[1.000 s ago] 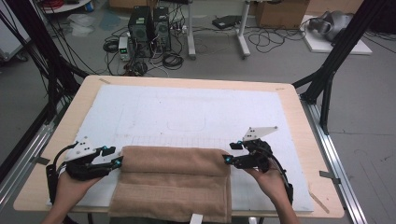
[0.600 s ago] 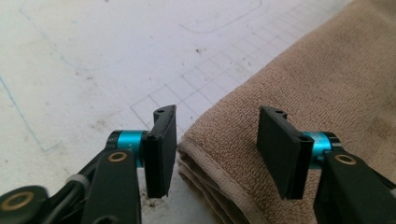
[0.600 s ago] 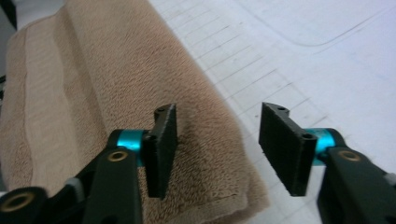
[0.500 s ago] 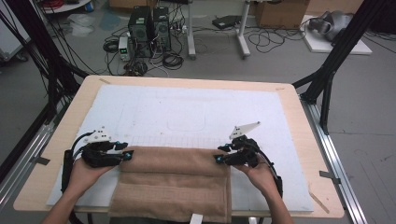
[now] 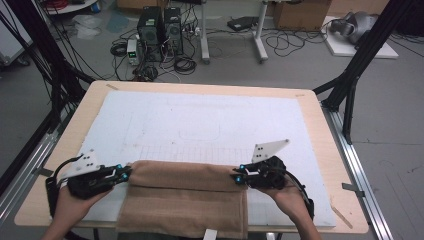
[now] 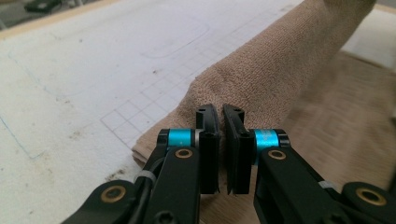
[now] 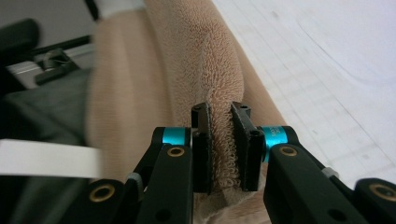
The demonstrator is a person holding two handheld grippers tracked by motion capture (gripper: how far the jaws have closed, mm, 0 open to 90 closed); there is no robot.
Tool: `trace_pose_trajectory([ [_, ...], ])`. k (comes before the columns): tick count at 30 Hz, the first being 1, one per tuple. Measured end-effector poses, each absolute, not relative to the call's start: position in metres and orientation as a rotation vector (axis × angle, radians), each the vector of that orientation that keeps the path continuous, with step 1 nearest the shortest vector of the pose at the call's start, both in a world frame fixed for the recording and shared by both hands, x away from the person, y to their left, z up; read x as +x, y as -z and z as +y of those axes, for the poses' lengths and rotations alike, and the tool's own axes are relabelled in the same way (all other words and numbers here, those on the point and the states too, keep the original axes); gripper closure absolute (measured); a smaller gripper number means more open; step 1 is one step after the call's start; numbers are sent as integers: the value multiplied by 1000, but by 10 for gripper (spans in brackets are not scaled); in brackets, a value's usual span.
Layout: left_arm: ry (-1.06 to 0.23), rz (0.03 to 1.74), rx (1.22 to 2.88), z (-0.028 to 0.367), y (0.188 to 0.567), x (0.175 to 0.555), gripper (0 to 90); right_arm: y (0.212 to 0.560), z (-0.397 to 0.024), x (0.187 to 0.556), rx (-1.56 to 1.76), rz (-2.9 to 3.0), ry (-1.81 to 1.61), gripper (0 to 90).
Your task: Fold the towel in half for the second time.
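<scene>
Behind table [image 5: 310, 102] — computer towers [image 5: 160, 27], cables [image 5: 295, 42]

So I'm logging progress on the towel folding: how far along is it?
One fold looks made: the tan terry towel lies doubled on the white gridded mat. In hand: left gripper and right gripper pinch its far folded edge. Left: a further fold, probably.
</scene>
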State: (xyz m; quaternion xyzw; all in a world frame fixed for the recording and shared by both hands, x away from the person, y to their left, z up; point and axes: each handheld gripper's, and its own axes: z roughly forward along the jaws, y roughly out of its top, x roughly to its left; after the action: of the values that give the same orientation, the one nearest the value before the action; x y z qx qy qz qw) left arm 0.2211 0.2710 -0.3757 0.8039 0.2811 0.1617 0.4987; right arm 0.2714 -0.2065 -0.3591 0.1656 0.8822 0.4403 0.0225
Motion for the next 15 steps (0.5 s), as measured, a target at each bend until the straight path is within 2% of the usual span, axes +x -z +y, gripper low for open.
trace_pose_trajectory([
  [3, -377, 617, 1946, 274, 370, 193, 848, 350, -209, 250, 428, 2748, -1426, 791],
  [5, -342, 582, 1954, 275, 370, 180, 814, 349, -210, 237, 369, 2766, -1468, 732],
  [6, -345, 579, 1954, 276, 370, 174, 737, 349, -210, 234, 358, 2773, -1475, 695],
  [7, -342, 581, 1953, 277, 370, 172, 622, 350, -211, 231, 361, 2777, -1490, 671],
  [8, -325, 575, 1951, 278, 369, 171, 569, 351, -212, 231, 359, 2779, -1500, 643],
  [15, -367, 630, 1954, 276, 378, 193, 527, 368, -215, 249, 500, 2749, -1486, 551],
])
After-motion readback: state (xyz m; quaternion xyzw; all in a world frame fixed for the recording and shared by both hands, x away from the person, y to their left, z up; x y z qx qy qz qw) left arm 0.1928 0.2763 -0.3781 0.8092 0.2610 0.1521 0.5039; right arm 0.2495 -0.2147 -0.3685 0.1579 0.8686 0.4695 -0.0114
